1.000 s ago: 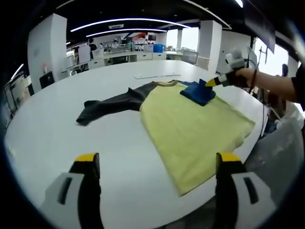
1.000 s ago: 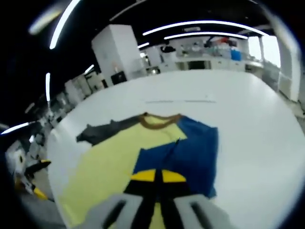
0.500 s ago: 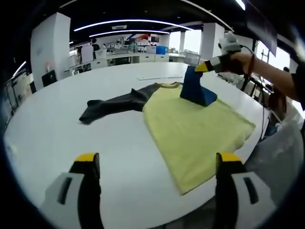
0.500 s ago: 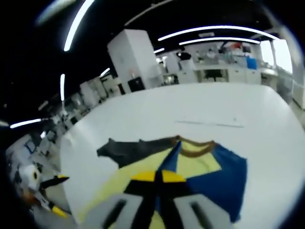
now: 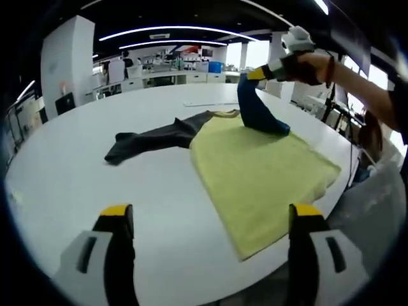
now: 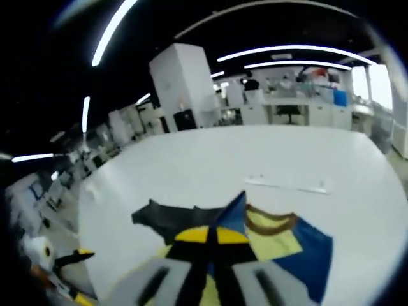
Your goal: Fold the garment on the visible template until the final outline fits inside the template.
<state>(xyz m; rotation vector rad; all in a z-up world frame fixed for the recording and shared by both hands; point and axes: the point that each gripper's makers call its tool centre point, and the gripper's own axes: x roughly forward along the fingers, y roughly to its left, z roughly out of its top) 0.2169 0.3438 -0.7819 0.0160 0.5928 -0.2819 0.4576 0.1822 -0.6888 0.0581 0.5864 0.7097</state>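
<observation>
Yellow garment (image 5: 258, 175) was spread flat on white table (image 5: 76, 166), near its right edge in left gripper view. Dark grey sleeve (image 5: 150, 137) was stretched out flat to left. Blue sleeve (image 5: 255, 108) was lifted above garment, clamped in right gripper (image 5: 258, 74), jaws seen pressed together on blue fabric in right gripper view. Left gripper (image 5: 207, 220) was held above table, jaws wide apart, nothing between.

The left gripper (image 5: 207, 220) was held low and level, jaws spread wide apart with nothing between them. The right gripper (image 5: 257, 74) was raised up high by a hand (image 5: 306, 64), arm stretched out, jaws pinched together on cloth.
</observation>
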